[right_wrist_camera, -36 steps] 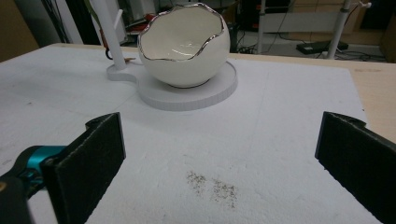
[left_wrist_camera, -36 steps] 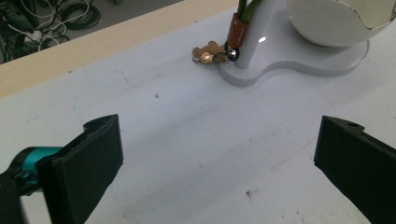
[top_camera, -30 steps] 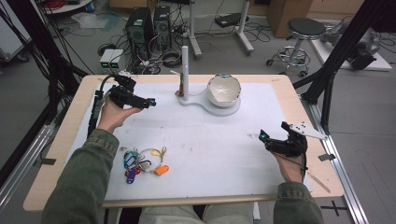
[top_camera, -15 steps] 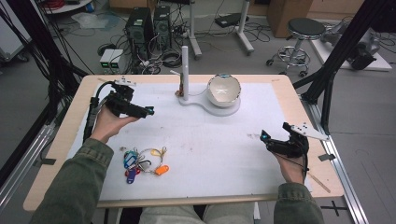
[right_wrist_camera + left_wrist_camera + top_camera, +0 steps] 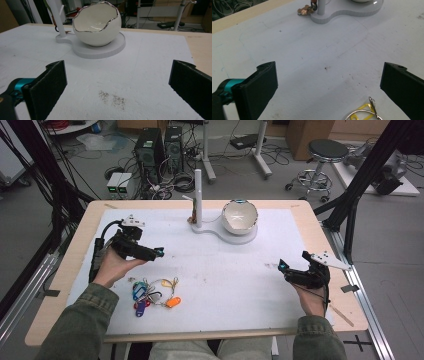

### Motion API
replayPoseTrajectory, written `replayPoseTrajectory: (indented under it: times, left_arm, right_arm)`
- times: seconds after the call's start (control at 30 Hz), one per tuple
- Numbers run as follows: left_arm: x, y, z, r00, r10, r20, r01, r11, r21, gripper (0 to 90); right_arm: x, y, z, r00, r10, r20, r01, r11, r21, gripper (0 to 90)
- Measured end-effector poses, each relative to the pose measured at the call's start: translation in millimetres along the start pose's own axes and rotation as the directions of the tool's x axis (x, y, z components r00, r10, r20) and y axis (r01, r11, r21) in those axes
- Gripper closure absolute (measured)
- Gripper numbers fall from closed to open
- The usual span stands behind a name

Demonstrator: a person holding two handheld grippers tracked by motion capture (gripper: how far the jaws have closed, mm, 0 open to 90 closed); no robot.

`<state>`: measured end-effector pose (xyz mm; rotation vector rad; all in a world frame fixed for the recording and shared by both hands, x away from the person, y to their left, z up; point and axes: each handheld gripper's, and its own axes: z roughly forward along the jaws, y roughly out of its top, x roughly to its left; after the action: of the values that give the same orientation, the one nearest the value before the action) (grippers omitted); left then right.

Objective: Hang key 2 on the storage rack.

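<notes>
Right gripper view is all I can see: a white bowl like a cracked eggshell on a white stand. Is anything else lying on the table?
Observer: Yes, a bunch of keys with coloured tags lies near the person's edge, on the left side.
Operator: Is anything holding it?
Observer: No. The left gripper is just beyond it, jaws wide open with nothing between them.
Operator: And that thin white post, is it bare?
Observer: No, a small brownish item hangs low on it, by the base. I cannot tell what it is.
</notes>
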<state>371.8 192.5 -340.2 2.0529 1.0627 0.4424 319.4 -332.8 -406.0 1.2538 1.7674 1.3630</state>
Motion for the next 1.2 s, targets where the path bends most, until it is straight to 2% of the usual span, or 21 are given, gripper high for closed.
replayPoseTrajectory:
  times: [0.27, 0.43, 0.63, 0.77, 0.93, 1.1, 1.2]
  left_arm:
    - [-11.9, -10.0, -4.3, 0.9995, 0.019, 0.023, -0.019, 0.9998, 0.005, 1.7]
    - [-18.0, -19.6, -6.0, 0.997, 0.02, 0.075, -0.022, 0.9994, 0.026, 1.7]
    - [-24.8, -31.9, -10.7, 0.994, 0.04, 0.102, -0.045, 0.9978, 0.048, 1.8]
    - [-25.5, -40.1, -12.4, 0.9899, 0.021, 0.14, -0.029, 0.9984, 0.049, 2.6]
    - [-29.7, -48.6, -9.9, 0.9896, 0.044, 0.137, -0.056, 0.9949, 0.085, 2.6]
    - [-32.6, -53.2, -10.5, 0.9886, 0.065, 0.136, -0.079, 0.9924, 0.095, 2.7]
    - [-34.5, -58.4, -9.4, 0.9842, 0.077, 0.16, -0.095, 0.9889, 0.114, 3.9]
  right_arm:
    - [-0.4, 0.1, -0.7, 1.0, -0.002, 0.002, 0.002, 1.0, -0.004, 0.7]
    - [-0.4, 0.1, -1.0, 1.0, 0.002, 0.002, -0.002, 1.0, -0.005, 0.7]
    - [-0.5, 0.0, -1.1, 1.0, 0.002, 0.002, -0.002, 1.0, -0.004, 0.7]
    - [0.1, 0.1, -0.7, 1.0, -0.001, 0.002, 0.001, 1.0, -0.003, 0.7]
    - [0.4, -0.1, -0.4, 1.0, -0.001, 0.002, 0.001, 1.0, -0.001, 0.7]
    - [-0.1, -0.1, -0.8, 1.0, -0.001, 0.005, 0.001, 1.0, 0.0, 0.7]
    - [-0.2, -0.3, -1.1, 1.0, 0.001, 0.004, -0.001, 1.0, 0.0, 0.7]
